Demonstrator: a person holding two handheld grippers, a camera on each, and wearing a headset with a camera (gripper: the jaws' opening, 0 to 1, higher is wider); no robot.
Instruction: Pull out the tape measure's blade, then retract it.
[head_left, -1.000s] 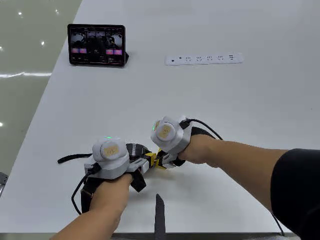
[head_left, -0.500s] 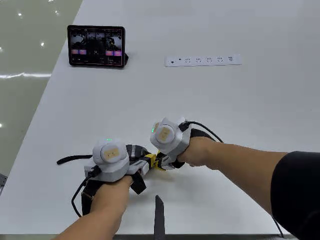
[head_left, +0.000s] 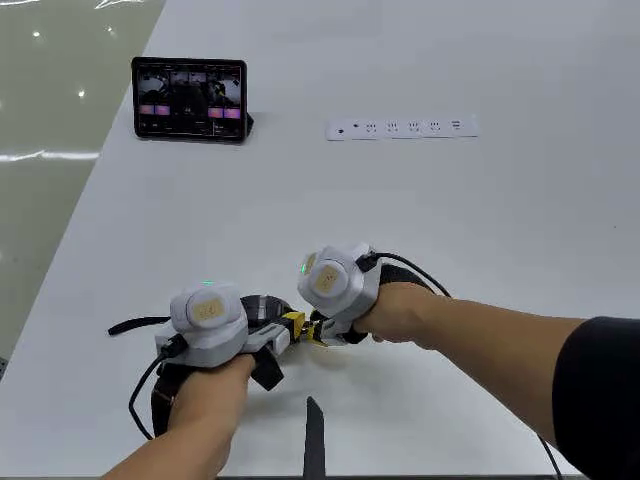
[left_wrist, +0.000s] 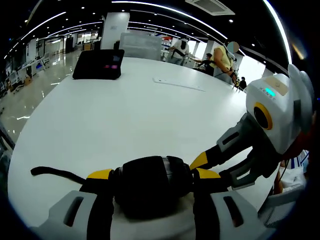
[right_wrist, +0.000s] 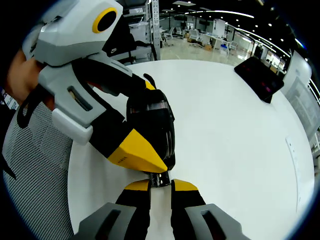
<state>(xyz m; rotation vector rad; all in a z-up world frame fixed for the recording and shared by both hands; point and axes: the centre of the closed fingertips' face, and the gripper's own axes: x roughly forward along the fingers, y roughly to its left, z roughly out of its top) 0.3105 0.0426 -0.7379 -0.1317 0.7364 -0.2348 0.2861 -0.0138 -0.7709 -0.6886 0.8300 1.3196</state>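
Tape measure (left_wrist: 152, 186), black round plastic case, sits near the front edge of the white counter (head_left: 450, 230), clamped by your left tongs (left_wrist: 152, 175). Your right tongs (right_wrist: 161, 186) pinch almost shut on its blade tip (right_wrist: 160, 179). A weak pinch could let the tip slip and snap back. Black tablet (head_left: 190, 97) and white power strip (head_left: 400, 128) sit well apart, blocking nothing.

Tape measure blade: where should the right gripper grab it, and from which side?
Grip the blade tip poking from the case mouth, coming straight at the mouth, opposite the left gripper that clamps the case. Little else of the blade is out, and the right gripper pinches it there.
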